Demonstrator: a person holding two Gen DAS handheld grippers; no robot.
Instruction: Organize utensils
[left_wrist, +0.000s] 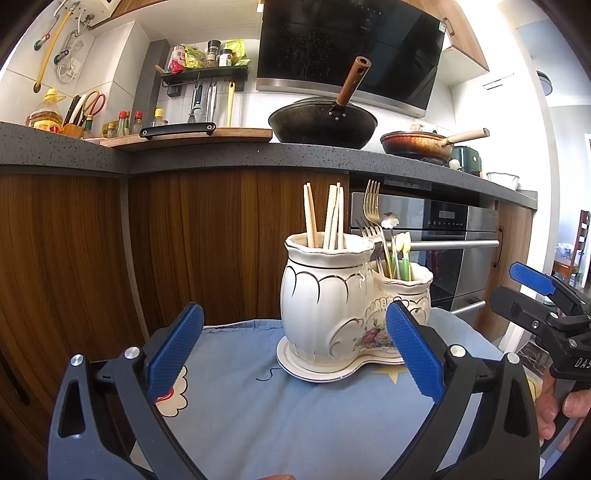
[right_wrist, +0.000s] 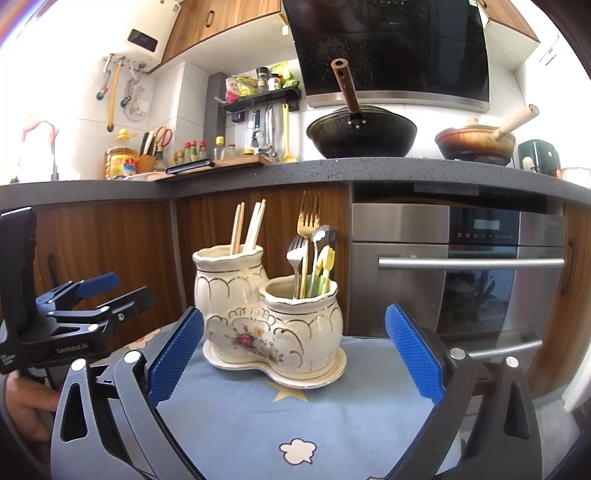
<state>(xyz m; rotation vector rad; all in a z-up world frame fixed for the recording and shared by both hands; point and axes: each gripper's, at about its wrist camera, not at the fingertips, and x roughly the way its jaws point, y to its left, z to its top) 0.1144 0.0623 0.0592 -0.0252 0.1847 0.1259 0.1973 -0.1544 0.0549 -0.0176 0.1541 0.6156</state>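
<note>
**Both grippers wide open before the ceramic utensil holder**

On the blue cloth (left_wrist: 295, 424), seen from the left wrist, the ceramic holder (left_wrist: 325, 295) stands upright near the far edge, right of centre. The left gripper (left_wrist: 295, 343) is level and spread wide, gripping nothing; its right pad covers part of the holder's lower pot. Chopsticks (left_wrist: 325, 221) fill the taller pot, while forks (left_wrist: 371, 206) and pale green handles crowd the lower one and are hard to separate. At the right edge the right gripper (left_wrist: 532, 295) is partly cut off, with fingers of a hand below it.

From the right wrist, the holder (right_wrist: 266, 321) sits between the right gripper's (right_wrist: 295, 347) widely parted pads, beyond the tips and touching neither. The left gripper (right_wrist: 99, 295) appears at the left edge, apparently parted and empty, held by a partly hidden hand (right_wrist: 26, 402).
</note>
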